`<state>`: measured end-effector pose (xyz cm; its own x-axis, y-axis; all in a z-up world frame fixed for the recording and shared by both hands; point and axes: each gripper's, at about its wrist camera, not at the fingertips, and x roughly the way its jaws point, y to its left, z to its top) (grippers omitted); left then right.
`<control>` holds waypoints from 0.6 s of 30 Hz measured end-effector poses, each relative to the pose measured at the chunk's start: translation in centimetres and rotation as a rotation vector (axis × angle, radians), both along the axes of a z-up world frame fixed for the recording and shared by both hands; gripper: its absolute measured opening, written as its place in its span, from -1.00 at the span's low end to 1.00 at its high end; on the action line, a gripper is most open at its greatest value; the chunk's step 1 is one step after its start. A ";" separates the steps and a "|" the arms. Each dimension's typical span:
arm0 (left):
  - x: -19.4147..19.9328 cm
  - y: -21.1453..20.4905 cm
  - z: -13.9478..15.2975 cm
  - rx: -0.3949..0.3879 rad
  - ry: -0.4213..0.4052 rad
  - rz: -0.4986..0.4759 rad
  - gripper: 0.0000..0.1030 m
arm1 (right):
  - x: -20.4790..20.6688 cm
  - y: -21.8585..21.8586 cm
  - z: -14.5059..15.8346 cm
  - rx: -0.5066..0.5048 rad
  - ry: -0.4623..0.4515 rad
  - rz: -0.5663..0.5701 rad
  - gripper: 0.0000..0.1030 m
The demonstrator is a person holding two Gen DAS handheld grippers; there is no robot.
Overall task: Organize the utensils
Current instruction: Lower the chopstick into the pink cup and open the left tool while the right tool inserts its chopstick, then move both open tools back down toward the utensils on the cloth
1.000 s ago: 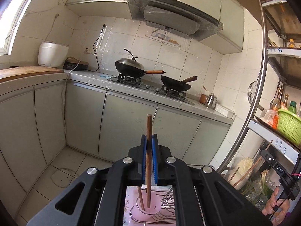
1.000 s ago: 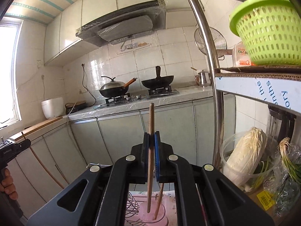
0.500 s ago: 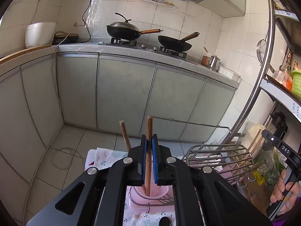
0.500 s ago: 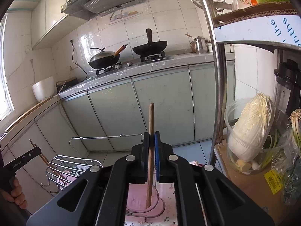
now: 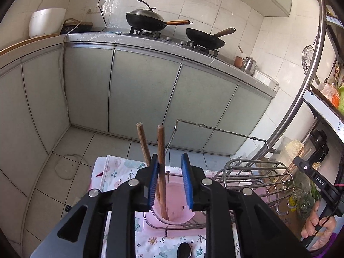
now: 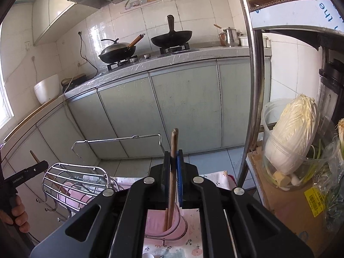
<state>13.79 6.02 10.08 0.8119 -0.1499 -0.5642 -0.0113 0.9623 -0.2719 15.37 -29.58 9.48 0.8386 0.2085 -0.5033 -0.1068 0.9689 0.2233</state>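
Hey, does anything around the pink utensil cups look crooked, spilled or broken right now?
Nothing spilled or broken. Only the chopsticks in the pink cup lean apart rather than stand together; the left gripper is opening beside one. The right gripper grips another chopstick, its tip in a second cup.

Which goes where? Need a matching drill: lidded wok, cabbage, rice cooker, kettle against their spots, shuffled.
1 lidded wok
2 cabbage
3 rice cooker
4 kettle

a in the clear tub
b on the stove
c on the counter, right of the stove
d at the counter's far left end

Pairs: 1-b; 2-a; 3-d; 4-c
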 end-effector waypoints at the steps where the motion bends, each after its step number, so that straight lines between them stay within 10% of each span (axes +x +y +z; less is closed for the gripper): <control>1: -0.2 0.1 0.1 -0.004 -0.004 0.002 -0.55 | 0.1 -0.1 -0.1 0.001 0.003 0.000 -0.87; 18: -5.1 2.0 5.4 -0.048 -0.126 0.023 -0.46 | -3.3 -0.6 2.6 -0.003 -0.047 -0.001 -0.48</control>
